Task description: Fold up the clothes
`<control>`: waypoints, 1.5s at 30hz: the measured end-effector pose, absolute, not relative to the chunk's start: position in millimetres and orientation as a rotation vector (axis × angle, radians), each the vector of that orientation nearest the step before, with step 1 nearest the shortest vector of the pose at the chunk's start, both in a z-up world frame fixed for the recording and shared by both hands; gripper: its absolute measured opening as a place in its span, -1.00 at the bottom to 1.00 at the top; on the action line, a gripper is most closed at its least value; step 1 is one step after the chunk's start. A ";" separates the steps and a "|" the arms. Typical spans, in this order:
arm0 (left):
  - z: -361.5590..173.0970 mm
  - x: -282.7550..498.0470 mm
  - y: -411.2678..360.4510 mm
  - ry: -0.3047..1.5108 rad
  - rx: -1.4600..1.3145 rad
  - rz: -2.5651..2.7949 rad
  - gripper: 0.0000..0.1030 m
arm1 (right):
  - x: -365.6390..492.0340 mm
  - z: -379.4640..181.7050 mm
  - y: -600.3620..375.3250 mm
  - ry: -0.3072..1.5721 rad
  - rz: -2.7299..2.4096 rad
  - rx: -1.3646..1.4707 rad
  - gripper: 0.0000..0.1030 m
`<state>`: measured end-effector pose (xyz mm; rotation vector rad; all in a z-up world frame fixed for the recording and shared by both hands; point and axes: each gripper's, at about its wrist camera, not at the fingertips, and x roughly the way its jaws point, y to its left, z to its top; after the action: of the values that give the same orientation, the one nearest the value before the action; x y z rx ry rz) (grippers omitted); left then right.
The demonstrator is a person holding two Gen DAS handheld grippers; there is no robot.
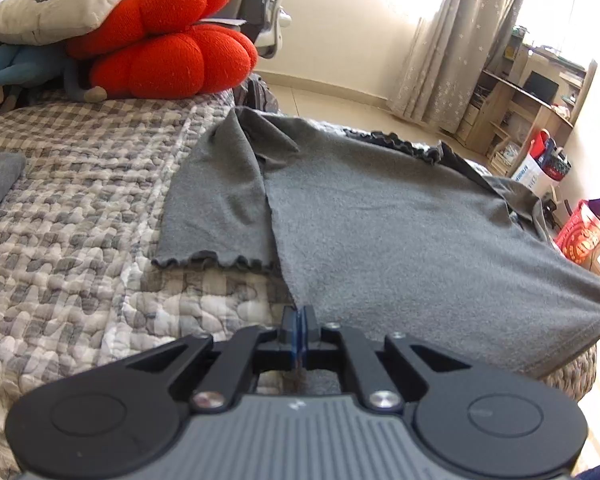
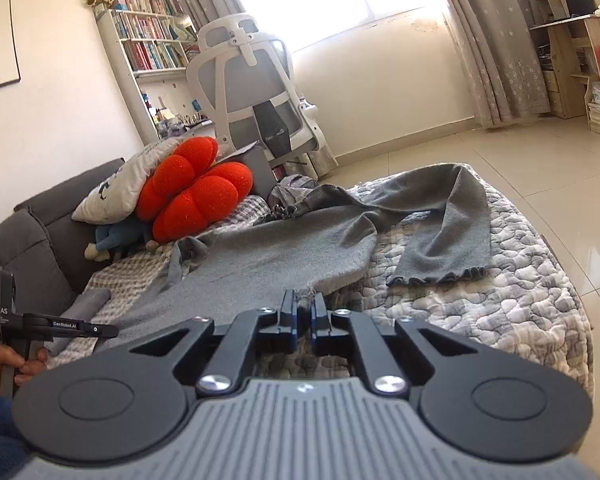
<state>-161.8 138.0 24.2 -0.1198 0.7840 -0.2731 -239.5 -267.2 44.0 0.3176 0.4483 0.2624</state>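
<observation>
The grey long-sleeved top (image 1: 380, 216) lies spread on the quilted bed (image 1: 80, 216) near its foot edge, its hem pinched at either corner by the closed left gripper (image 1: 299, 320) and right gripper (image 2: 305, 312), seemingly to lift it for folding.

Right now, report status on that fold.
Left gripper shut on grey top hem. Right gripper shut on same hem. Sleeves still spread. Nothing in the way.

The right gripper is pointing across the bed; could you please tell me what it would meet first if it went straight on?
The right gripper is already shut on the hem of the grey top, so going on it would likely just push into that top's body; depth is hard to judge.
</observation>
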 end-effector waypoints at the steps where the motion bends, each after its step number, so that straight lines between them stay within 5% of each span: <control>1: 20.9 -160.4 140.9 0.806 -0.123 -0.262 -0.93 | -236.6 40.3 -267.2 0.469 0.246 0.299 -0.84; 3: 20.8 -157.3 149.3 0.820 -0.131 -0.231 -0.91 | -231.1 33.6 -268.0 0.502 0.213 0.267 -0.69; 9: 57.3 -132.9 158.3 0.738 -0.088 -0.188 -0.82 | -205.1 37.5 -279.4 0.457 0.124 0.167 -0.69; 13: 78.4 -93.2 136.1 0.738 -0.058 -0.205 -0.14 | -152.8 47.2 -275.1 0.459 0.109 0.026 -0.69; 18: 91.1 -40.4 100.2 0.735 -0.045 -0.216 -0.04 | -86.0 52.7 -261.2 0.489 0.169 -0.037 -0.69; 22: 82.5 -8.8 72.1 0.755 -0.019 -0.253 0.48 | -44.7 50.1 -246.2 0.562 0.226 -0.068 -0.67; 23: 77.0 -5.8 68.0 0.770 -0.027 -0.263 0.61 | -40.1 48.8 -244.8 0.578 0.241 -0.074 -0.55; 25: 65.1 -2.6 60.8 0.785 -0.033 -0.277 0.63 | -37.8 45.7 -242.4 0.574 0.267 -0.096 0.01; 27: 55.9 -2.8 57.6 0.781 -0.032 -0.268 0.68 | -43.8 42.3 -240.6 0.544 0.276 -0.119 0.89; 28: 51.0 -3.2 57.7 0.782 -0.038 -0.263 0.72 | -48.1 40.5 -239.8 0.526 0.276 -0.130 1.00; 45: 7.7 -44.0 35.3 0.746 -0.020 -0.271 0.99 | -54.5 19.7 -209.6 0.543 0.241 -0.071 1.00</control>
<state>-44.0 35.3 7.7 -0.0201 0.7462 -0.2706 -54.5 -209.6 19.7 -0.0713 0.5428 0.2413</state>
